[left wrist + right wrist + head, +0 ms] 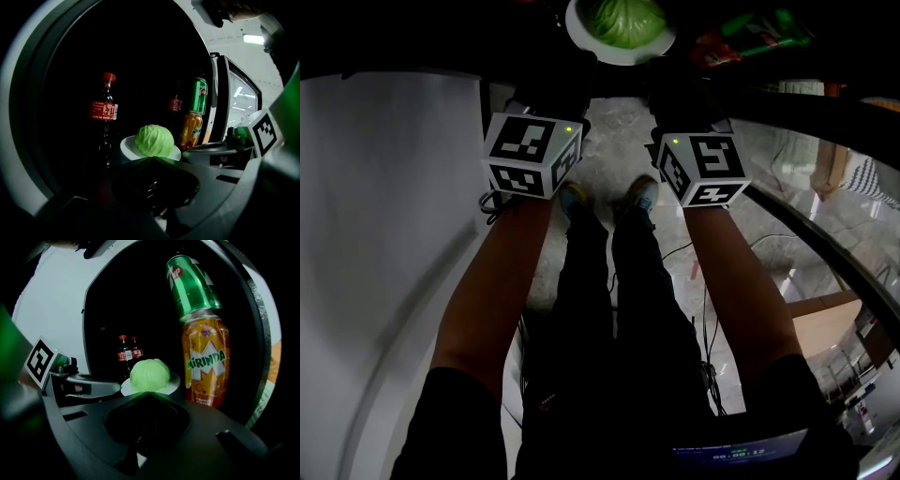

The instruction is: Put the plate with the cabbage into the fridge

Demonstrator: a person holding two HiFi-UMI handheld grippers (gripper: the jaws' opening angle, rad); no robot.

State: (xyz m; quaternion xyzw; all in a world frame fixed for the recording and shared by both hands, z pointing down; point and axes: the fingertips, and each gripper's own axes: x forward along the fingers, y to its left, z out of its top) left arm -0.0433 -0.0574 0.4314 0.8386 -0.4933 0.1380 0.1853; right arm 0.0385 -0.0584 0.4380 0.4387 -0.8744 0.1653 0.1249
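**Left gripper**: fingers pressed together to a point on the near rim of the plate, apparently pinching it.

**Right gripper**: likewise, fingers closed on the plate's near rim from the other side. The two grippers angle inward toward each other.

**Plate**: white, held level at the dark mouth of the fridge. No view shows whether a shelf is bearing it yet.
- Risk: it is held by the near rim only, so the far edge could dip if either pinch slips.
- Risk: letting go before a shelf carries it would drop it.

**Cabbage**: a round, pale green head sitting loose in the middle of the plate.
- Risk: any tilt or jolt could roll it off.

**Orange can**: stands just to the right of the plate, with a green can stacked on top.
- Risk: the plate's rim or the right gripper could nudge this pair on the way in, and the top can would likely topple.

**Cola bottles**: upright at the back, behind the plate.
- Risk: pushing the plate too deep could knock them over.

**Glass door**: open on the right.
- Risk: if it swung shut it could hit the right arm.
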